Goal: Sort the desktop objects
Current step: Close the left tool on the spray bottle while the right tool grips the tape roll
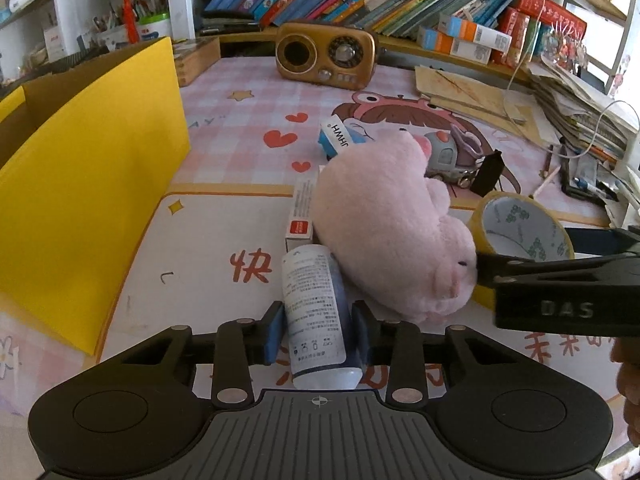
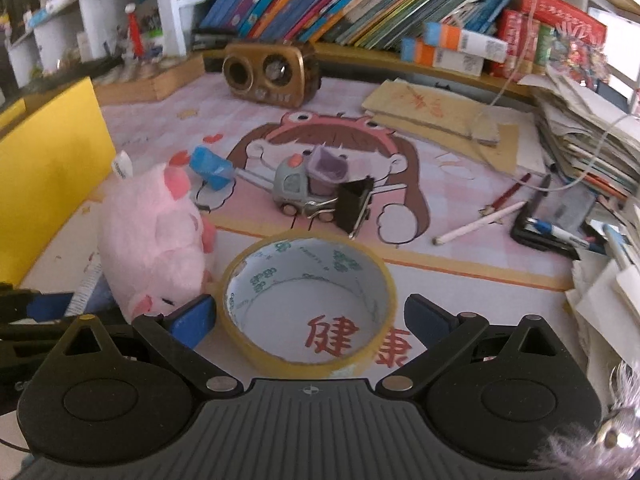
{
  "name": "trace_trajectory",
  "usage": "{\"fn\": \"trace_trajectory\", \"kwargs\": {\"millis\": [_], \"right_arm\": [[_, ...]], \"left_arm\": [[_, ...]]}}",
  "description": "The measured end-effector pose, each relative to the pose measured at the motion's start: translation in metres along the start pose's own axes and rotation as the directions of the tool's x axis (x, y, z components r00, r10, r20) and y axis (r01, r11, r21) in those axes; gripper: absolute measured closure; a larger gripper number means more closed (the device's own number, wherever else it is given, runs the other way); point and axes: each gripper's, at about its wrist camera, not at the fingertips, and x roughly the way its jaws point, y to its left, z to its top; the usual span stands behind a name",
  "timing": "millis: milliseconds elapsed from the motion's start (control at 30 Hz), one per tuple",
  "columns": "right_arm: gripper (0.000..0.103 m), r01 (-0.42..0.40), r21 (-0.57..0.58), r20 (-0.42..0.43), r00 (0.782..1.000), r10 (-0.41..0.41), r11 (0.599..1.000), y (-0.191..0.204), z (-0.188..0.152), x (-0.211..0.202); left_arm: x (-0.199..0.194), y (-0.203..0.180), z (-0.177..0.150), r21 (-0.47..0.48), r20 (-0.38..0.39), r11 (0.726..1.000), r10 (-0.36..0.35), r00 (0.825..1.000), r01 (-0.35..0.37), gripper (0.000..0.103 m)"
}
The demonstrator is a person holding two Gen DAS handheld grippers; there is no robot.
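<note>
"JHWH" stands on the white-and-blue box (image 1: 338, 138); "DAS" on the right gripper (image 1: 566, 309); red characters "健康" on the desk mat (image 2: 460, 280).

White bottle (image 1: 316, 312) lies beside pink plush pig (image 1: 384, 232), near tape roll (image 2: 308, 300).

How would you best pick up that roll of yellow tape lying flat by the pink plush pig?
Grip the tape roll across its outer rim, coming down from above with one finger on each side. It lies flat and open in the middle, and the right tongs already straddle it; the pig crowds its left side.
</note>
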Motion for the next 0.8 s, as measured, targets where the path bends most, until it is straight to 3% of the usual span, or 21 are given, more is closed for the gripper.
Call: {"fn": "trace_trajectory", "kwargs": {"millis": [133,233,400,800], "right_arm": [[0.002,0.005,0.0,-0.016,1.0,-0.005,1.0,-0.001,-0.001,0.007],[0.012,-0.005,-0.005,-0.02,1.0,0.005,1.0,-0.002,-0.002,0.008],[0.013,0.011,0.003,-0.009,1.0,-0.011,1.0,-0.004,-0.003,-0.004],[0.013,-0.004,0.073,0.054,0.999,0.0,0.997,-0.012,-0.009,-0.057]], "left_arm": [[0.002,-0.002,0.001,0.023,0.002,1.0,0.009,1.0,-0.009,0.069],[0.002,0.002,0.001,0.023,0.003,1.0,0.0,1.0,0.0,0.072],[-0.003,0.01,0.003,0.002,-0.003,0.999,-0.039,0.999,0.039,0.072],[-0.055,0.017,0.003,-0.054,0.094,0.993,-0.102,0.99,0.107,0.072]]}}
